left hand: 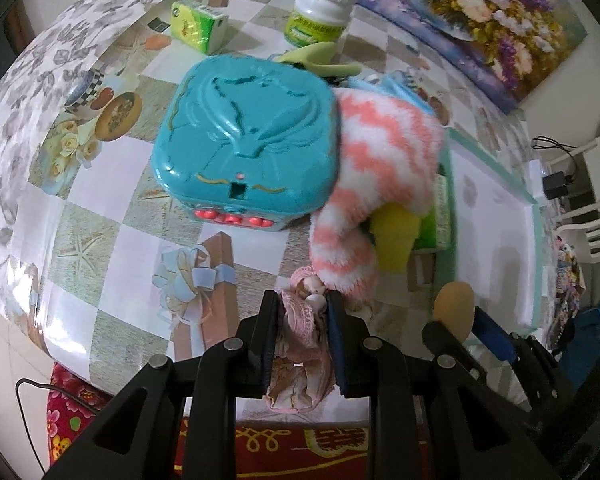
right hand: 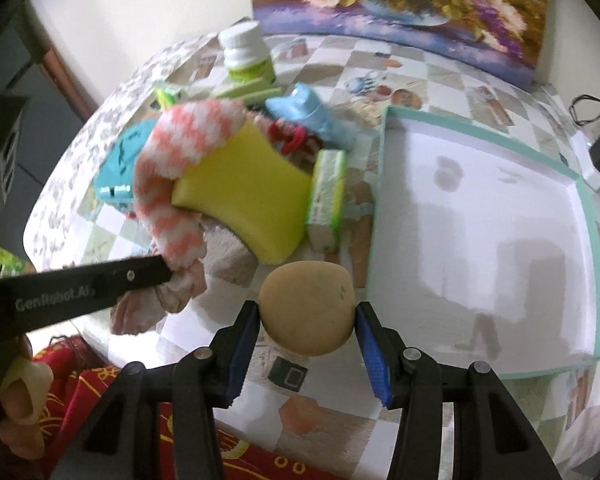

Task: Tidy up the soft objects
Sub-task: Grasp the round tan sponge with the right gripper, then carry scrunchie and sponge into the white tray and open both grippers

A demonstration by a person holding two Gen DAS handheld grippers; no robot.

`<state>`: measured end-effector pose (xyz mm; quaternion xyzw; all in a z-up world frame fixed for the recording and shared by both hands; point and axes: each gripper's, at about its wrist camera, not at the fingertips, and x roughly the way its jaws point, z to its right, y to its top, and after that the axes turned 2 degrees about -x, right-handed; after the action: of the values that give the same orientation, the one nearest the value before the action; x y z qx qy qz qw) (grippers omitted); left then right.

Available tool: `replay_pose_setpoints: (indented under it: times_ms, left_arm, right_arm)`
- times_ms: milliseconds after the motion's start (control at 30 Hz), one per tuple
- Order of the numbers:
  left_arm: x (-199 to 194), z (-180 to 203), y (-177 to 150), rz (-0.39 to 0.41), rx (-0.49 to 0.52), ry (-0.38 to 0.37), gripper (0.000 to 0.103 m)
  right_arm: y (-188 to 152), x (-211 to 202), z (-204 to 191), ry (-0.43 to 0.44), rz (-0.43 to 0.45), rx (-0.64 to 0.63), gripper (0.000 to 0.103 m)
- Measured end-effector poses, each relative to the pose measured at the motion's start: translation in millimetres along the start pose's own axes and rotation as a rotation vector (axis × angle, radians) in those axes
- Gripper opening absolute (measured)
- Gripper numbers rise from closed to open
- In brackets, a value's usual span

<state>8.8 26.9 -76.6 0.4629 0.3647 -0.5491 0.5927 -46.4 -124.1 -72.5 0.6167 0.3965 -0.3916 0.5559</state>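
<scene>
Soft things lie heaped at the middle of the counter [left hand: 112, 216]. At the bottom centre of the left wrist view, the left claw [left hand: 302, 308] is clenched on a pink lacy cloth [left hand: 300, 344], which bunches between its pads. A pink-and-white fuzzy sock [left hand: 380, 168] trails from that claw's tip up to the frame's middle, lying against a teal box [left hand: 244, 136] and over a yellow sponge [left hand: 396, 236].

In the right wrist view the right claw [right hand: 306, 316] grips a tan ball [right hand: 308, 308] at lower centre, both blue pads pressed against its sides. Above it lies the yellow sponge, with the sock draped over its left edge. A green-edged pack [right hand: 326, 196] lies just right of the sponge, and a blue cloth [right hand: 312, 116] sits above them. The left claw's black finger reaches in from the left edge, the pink cloth hanging at its tip.

A white tray [right hand: 592, 240] with a mint rim fills the right side of that view. A white bottle [right hand: 248, 56] stands at upper centre, before a flower painting [right hand: 400, 0].
</scene>
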Motion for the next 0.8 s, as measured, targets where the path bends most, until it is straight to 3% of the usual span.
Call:
replay_pose_setpoints:
  times_ms: [367,567,800]
  left_arm:
    - [-3,3,-9,-0.055,0.017,-0.076,0.025]
    - [3,28,-12,-0.05,0.085,-0.1,0.025]
    - [-13,67,-18,0.047,0.232,-0.108,0.025]
  right_arm:
    - [-3,-10,43,-0.044,0.035,0.151,0.052]
    - [-4,-19,64,-0.067,0.067,0.22,0.052]
    - [-4,-29,90,-0.149,0.095,0.298,0.052]
